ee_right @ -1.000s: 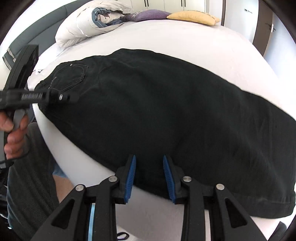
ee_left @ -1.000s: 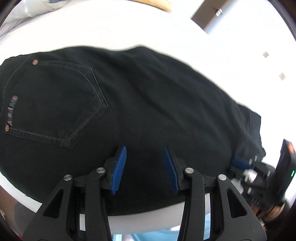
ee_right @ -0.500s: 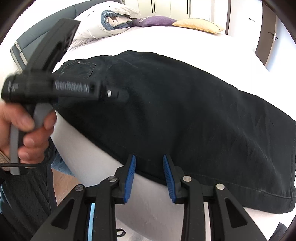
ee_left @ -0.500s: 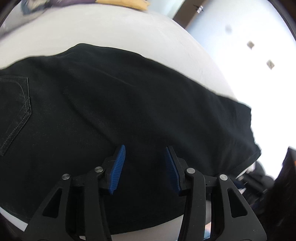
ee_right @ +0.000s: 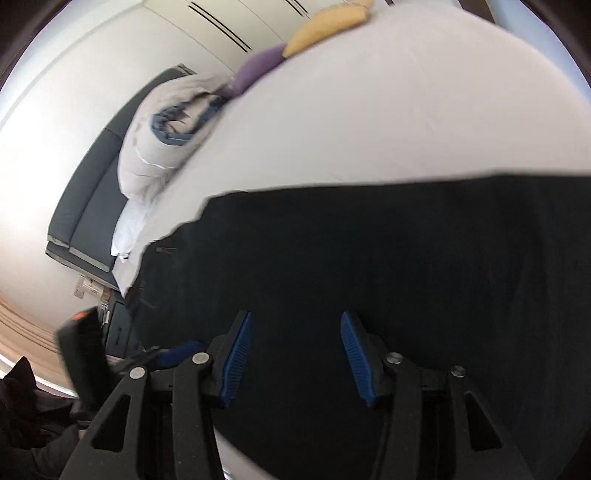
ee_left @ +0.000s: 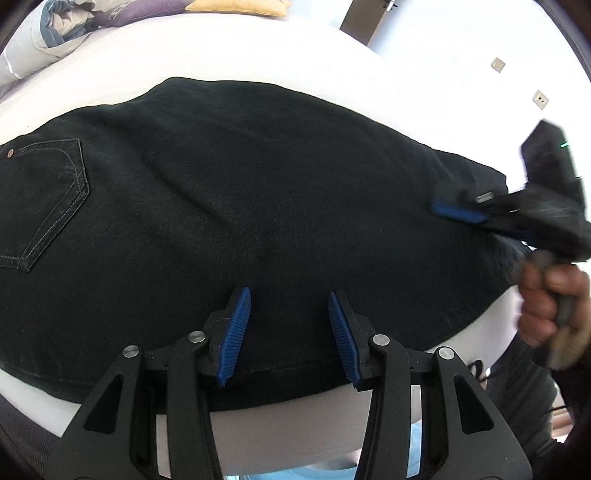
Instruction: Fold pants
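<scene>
— Two claws, then. How does the left gripper stand?

— Its blue pads are parted, a moderate gap between them, nothing pinched. It hangs over the near edge of the pants, pointing steeply down at the dark cloth.

— And the right gripper?

— Also parted, but its jaws are closing. Black cloth lies under and between the pads; I see no pad pressing on it. The left wrist view shows the same tool from the side, at the leg end of the pants, one blue pad over the cloth, with the person's hand wrapped round its handle. That part is blurred.

— Where are the pants?

— Spread flat on the white bed, lying lengthwise along its near edge. A back pocket with pale stitching and a small rivet sits at the left in the left wrist view; the hem runs along the right end, near the mattress edge.

— Anything further out?

— At the head of the bed, a rolled grey-and-white duvet, then a purple cushion and a yellow cushion side by side. A dark grey headboard stands behind them, and white cupboard doors beyond. In the right wrist view the left tool shows only as a dark blurred shape at the lower left.
</scene>
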A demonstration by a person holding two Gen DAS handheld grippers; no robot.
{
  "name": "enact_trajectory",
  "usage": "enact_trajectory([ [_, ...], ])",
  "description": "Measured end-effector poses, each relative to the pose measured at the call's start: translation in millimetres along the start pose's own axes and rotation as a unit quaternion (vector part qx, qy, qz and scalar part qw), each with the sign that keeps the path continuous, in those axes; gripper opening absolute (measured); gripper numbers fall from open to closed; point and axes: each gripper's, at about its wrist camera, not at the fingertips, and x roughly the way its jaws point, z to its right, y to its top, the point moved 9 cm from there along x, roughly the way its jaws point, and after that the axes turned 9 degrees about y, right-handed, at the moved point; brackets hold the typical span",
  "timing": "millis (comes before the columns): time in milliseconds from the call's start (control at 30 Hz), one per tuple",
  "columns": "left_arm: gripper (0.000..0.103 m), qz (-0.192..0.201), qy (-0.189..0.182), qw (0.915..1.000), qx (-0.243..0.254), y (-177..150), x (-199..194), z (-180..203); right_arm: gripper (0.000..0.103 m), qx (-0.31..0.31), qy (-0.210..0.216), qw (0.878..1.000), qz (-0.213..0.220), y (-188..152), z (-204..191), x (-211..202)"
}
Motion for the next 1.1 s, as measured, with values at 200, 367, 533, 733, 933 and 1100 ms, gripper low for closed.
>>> enact_trajectory([
  [200,0.042,-0.002,-0.016,0.9998,-0.009,-8,-6,-18,0.000,0.137,-0.002,0.982,0.129,39,94,-79],
  [367,0.042,-0.001,-0.013,0.9999,-0.009,-9,-9,-29,0.000,0.224,-0.087,0.944,0.226,63,158,-159],
  [533,0.043,-0.001,-0.007,1.0000,-0.006,-4,0,-10,0.080,0.197,-0.061,0.940,0.272,51,100,-194],
  [733,0.043,-0.001,0.000,1.0000,-0.005,-6,9,19,0.072,0.157,0.014,0.979,0.130,-21,37,-85],
  [933,0.043,0.003,-0.005,0.9999,-0.009,-5,10,25,0.031,0.140,-0.059,0.975,0.163,-26,73,-143],
  [1100,0.043,0.006,-0.004,0.9999,-0.009,-8,7,17,0.067,0.208,-0.191,0.915,0.288,-6,120,-256],
])
